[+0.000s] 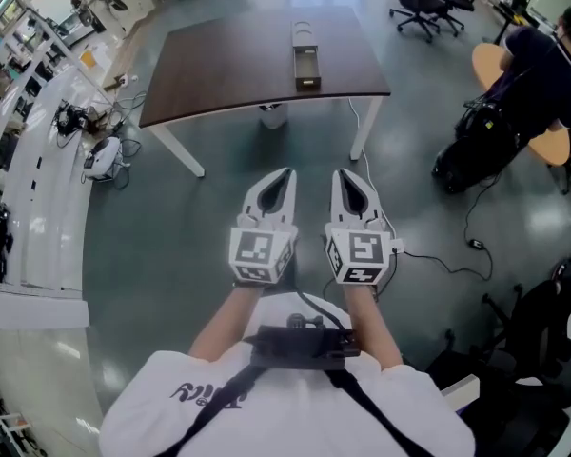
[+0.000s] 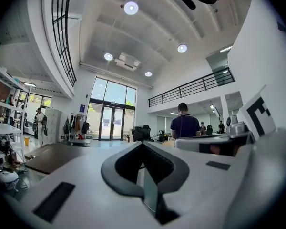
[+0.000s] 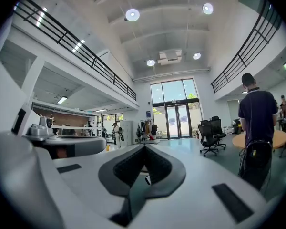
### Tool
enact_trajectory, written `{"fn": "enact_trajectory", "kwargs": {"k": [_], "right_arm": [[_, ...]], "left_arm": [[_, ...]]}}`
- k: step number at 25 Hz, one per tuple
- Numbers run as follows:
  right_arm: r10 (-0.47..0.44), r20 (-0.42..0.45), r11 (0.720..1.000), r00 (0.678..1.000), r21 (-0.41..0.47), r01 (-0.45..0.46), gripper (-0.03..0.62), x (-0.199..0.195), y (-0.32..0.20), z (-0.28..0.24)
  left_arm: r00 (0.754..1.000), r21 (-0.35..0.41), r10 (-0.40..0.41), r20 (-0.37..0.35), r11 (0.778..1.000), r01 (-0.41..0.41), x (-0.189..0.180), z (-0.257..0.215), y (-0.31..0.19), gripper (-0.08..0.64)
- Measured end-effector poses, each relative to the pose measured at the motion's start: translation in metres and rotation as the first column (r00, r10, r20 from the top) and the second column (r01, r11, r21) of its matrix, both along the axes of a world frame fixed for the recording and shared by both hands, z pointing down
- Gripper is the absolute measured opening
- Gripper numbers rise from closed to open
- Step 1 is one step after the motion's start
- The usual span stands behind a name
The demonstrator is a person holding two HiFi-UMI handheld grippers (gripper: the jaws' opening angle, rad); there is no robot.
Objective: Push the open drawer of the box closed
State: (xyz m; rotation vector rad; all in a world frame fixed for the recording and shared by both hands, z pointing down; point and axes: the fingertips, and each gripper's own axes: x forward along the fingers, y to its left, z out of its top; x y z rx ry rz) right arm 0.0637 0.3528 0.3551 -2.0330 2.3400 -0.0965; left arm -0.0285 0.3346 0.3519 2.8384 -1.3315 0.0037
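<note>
Left claw (image 1: 286, 172) and right claw (image 1: 342, 173) ride side by side at chest height, tips forward. Both have jaws pressed together with nothing between them.

- Box (image 1: 306, 65): on the dark desk (image 1: 219, 65), close to its near edge, toward the near right corner.
- Long axis: runs from the near edge toward the far edge, roughly in line with the claws' pointing direction.
- Bearing: straight ahead of both claws, well apart from them, open floor between. It falls almost on the line between the two tips, a shade closer to the left one's line.
- Drawer: which end it sticks out of is too small to tell.

Judgement: approach first. Either claw could then push along the long axis.
</note>
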Motion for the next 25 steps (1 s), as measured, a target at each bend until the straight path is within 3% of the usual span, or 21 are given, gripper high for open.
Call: {"fn": "enact_trajectory", "kwargs": {"k": [8, 20, 25], "right_arm": [[0.019, -0.010, 1.000, 1.000, -0.004, -0.019, 0.006, 0.018, -0.104, -0.008], [-0.031, 0.042, 0.999, 0.999, -0.036, 0.033, 0.006, -0.014, -0.326, -0.011], [-0.038, 0.034, 0.995, 0.999, -0.089, 0.041, 0.006, -0.024, -0.403, 0.017]], "left_arm": [[0.999, 0.017, 0.036, -0.038, 0.999, -0.035, 0.022, -0.014, -0.105, 0.011], [0.996, 0.000, -0.015, -0.093, 1.000, 0.016, -0.017, -0.028, -0.330, 0.011], [0.984, -0.125, -0.048, -0.173, 0.992, 0.026, -0.037, -0.006, -0.407, 0.011]]}}
